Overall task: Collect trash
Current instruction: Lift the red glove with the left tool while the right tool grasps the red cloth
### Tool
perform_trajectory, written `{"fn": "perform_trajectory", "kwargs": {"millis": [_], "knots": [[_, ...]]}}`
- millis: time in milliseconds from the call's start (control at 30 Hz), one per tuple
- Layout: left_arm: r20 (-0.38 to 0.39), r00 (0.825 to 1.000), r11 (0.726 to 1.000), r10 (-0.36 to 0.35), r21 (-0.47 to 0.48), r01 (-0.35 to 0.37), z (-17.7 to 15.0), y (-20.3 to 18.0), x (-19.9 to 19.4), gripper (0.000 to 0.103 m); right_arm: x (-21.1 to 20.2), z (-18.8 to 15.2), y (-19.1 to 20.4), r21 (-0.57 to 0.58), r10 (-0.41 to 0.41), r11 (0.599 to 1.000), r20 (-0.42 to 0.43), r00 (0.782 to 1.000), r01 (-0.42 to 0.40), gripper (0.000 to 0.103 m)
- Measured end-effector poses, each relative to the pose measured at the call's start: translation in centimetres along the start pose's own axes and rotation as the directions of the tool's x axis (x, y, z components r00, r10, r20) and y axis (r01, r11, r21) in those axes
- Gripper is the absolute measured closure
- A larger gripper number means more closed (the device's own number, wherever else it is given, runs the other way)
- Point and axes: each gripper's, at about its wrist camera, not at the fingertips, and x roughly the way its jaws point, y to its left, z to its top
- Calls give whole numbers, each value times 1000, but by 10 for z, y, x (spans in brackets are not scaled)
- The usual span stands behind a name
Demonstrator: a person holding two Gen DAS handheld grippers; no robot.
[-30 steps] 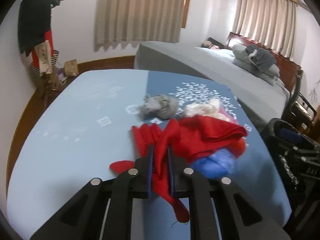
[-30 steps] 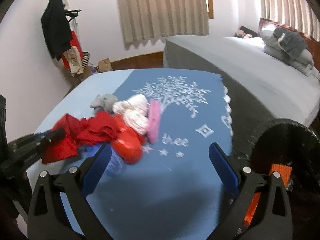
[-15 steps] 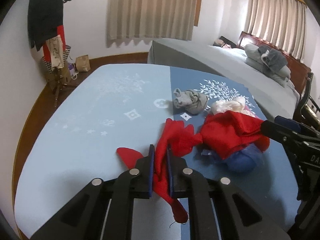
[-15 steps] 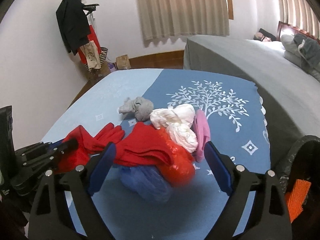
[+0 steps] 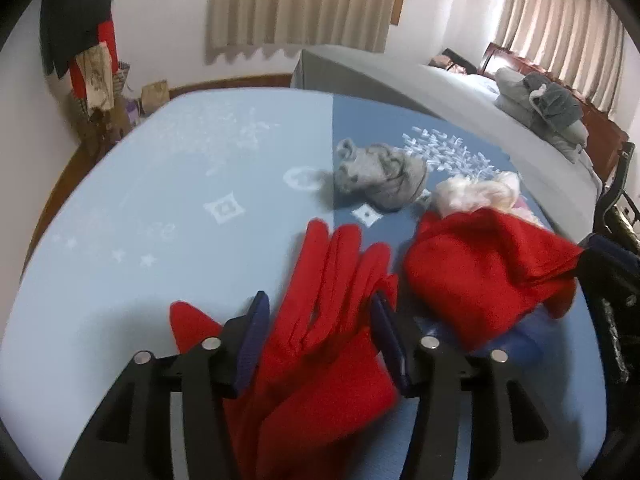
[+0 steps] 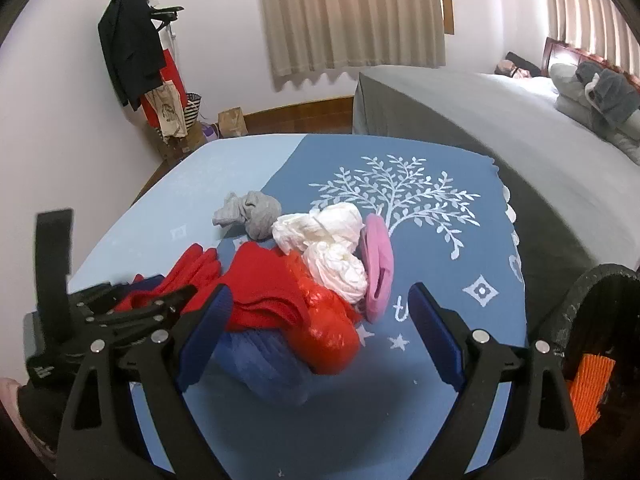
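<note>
On the blue cloth-covered table (image 5: 160,200) lies a red glove (image 5: 332,280), fingers spread, between the jaws of my left gripper (image 5: 319,298). Those jaws are opening and the pads do not press on it. Right of it sits a pile: a folded red cloth (image 5: 480,272), a grey sock ball (image 5: 380,176) and white crumpled wads (image 6: 328,240). A pink piece (image 6: 378,264), a red plastic bag (image 6: 328,328) and a blue bag (image 6: 256,360) belong to the same pile. My right gripper (image 6: 320,290) hangs open over the pile's near side, apart from it.
A black-lined bin (image 6: 592,320) with something orange (image 6: 592,384) inside stands off the table's right edge. A grey bed (image 6: 480,120) lies behind the table. A coat stand (image 6: 132,60) with bags is at the far left wall.
My left gripper, shut on the red glove before, has spread its jaws and sunk; the glove now lies flat. My right gripper has swung left over the pile and narrowed slightly.
</note>
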Motion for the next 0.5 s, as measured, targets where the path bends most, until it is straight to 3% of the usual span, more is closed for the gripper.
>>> {"fn": "perform_trajectory", "kwargs": {"millis": [33,133,200,500], "knots": [[3,1000,1000,-13,-3,13,-1,2,-1,71,0,1,1,-3,1,1000,2,1000,-1,16],[3,999,999,-48,0,48,-2,3,-4,92,2,3,6,-9,12,1000,4,1000,-12,16],[8,999,999,-54,5,54,-4,3,-8,96,4,4,10,-18,21,1000,3,1000,-20,16],[64,998,999,-1,-49,5,-1,29,-42,96,13,12,40,-74,68,995,-2,998,-68,16]]}}
